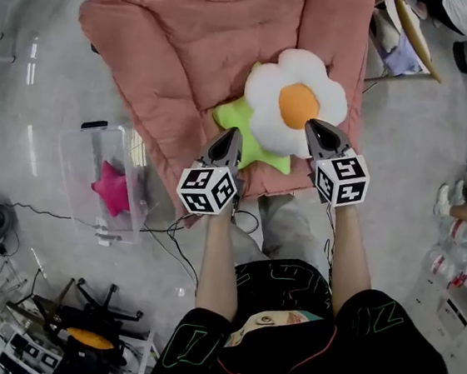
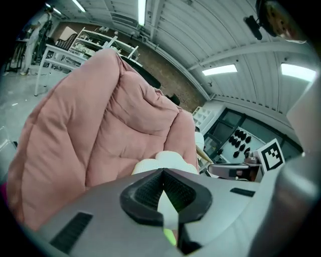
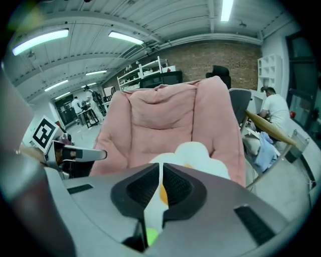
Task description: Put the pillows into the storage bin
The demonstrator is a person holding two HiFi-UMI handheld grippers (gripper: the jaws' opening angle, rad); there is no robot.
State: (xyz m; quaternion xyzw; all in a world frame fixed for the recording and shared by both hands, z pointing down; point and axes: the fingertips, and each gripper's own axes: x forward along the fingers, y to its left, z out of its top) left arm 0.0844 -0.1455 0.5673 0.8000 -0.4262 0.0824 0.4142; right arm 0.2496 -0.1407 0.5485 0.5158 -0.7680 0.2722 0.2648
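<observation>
Pink chair carries white flower pillow + green pillow | bin well off left, pink star pillow inside | L tongs & R tongs both closed, empty | risk: I must open first, else tips just shove pillows off seat

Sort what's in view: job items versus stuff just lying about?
Job:
- clear plastic storage bin on the floor
- hot-pink star-shaped plush pillow, already inside it
- white flower-shaped plush pillow, orange centre
- lime-green star-shaped plush pillow under the white one

Lying about:
- pink quilted lounge chair, which only holds the pillows
- black floor cable
- black folded stand
</observation>
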